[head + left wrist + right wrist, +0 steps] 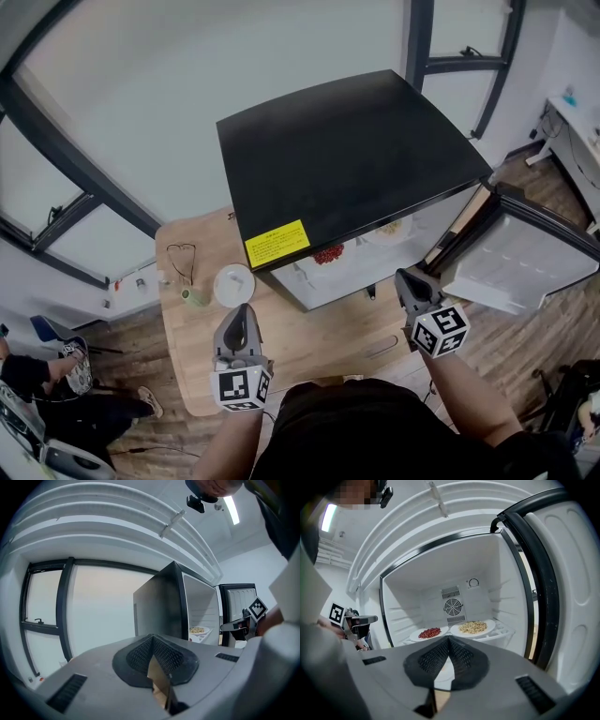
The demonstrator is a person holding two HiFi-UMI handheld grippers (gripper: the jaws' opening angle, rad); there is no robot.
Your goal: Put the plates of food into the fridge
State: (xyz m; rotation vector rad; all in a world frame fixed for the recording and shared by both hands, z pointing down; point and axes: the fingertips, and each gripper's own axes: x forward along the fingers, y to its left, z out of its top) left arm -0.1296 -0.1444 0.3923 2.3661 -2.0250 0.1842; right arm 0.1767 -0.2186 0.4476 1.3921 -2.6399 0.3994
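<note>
Right gripper [449,640] jaws pressed together on nothing, left gripper [152,638] closed and empty too, red-food plate [415,637] and grain plate [489,625] sat side by side on the fridge [356,159] shelf [506,631], red one toward its left edge, door [523,262] stood wide.

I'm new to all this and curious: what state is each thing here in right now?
Fridge door: open wide.
Plate of red food: inside the fridge, on the shelf.
Plate of yellowish food: inside, beside it on the same shelf.
White dish: on the table, looks empty.
Left gripper: shut, empty.
Right gripper: shut, empty.
</note>
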